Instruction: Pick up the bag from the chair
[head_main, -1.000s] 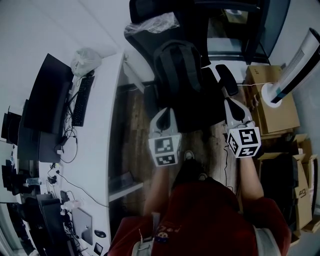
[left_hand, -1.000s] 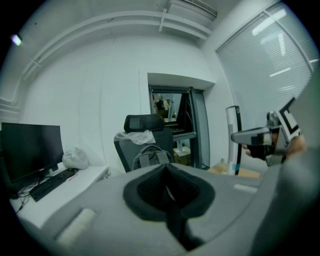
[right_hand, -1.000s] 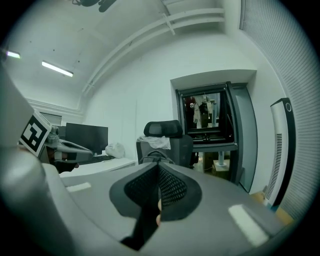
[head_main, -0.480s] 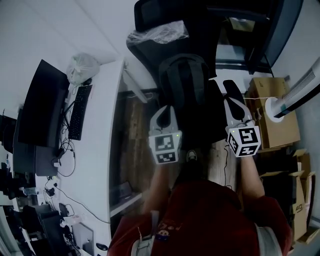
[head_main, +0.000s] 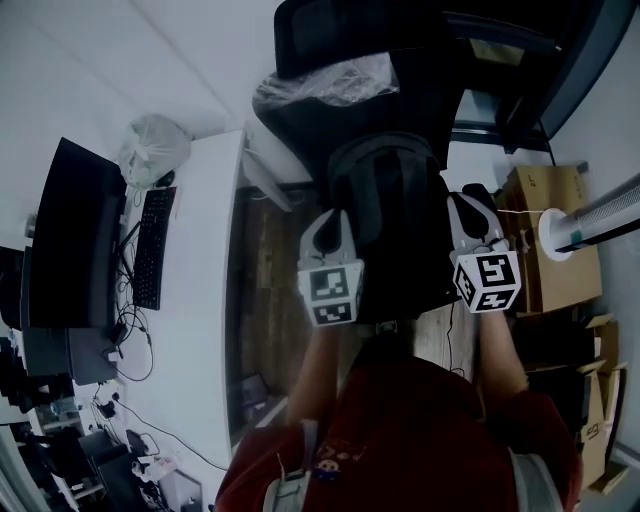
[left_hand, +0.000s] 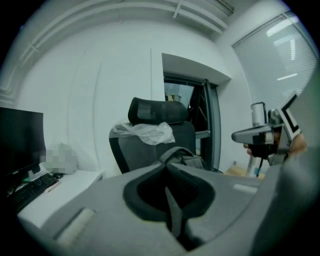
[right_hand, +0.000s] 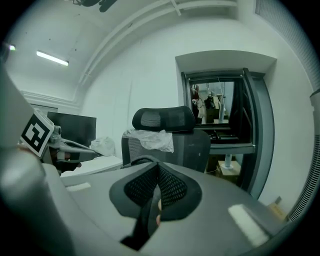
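Note:
A black backpack (head_main: 388, 205) stands upright on the seat of a black office chair (head_main: 330, 30), whose backrest is draped with clear plastic (head_main: 322, 82). My left gripper (head_main: 328, 217) is shut and empty, its tip just left of the backpack. My right gripper (head_main: 468, 200) is also shut and empty, at the bag's right side by the armrest. In the left gripper view the bag's top (left_hand: 184, 156) shows just past the shut jaws, with the chair (left_hand: 150, 142) behind it. The right gripper view shows the chair (right_hand: 172, 137) ahead.
A white desk (head_main: 205, 290) runs along the left with a monitor (head_main: 75, 235), a keyboard (head_main: 150, 245) and a plastic bag (head_main: 155, 150). Cardboard boxes (head_main: 560, 235) and a white tower fan (head_main: 600, 215) stand at the right. A dark doorway (right_hand: 225, 135) lies behind the chair.
Both grippers have moved forward together towards the chair. The backpack and chair now sit closer, between the two gripper tips. Both stay shut.

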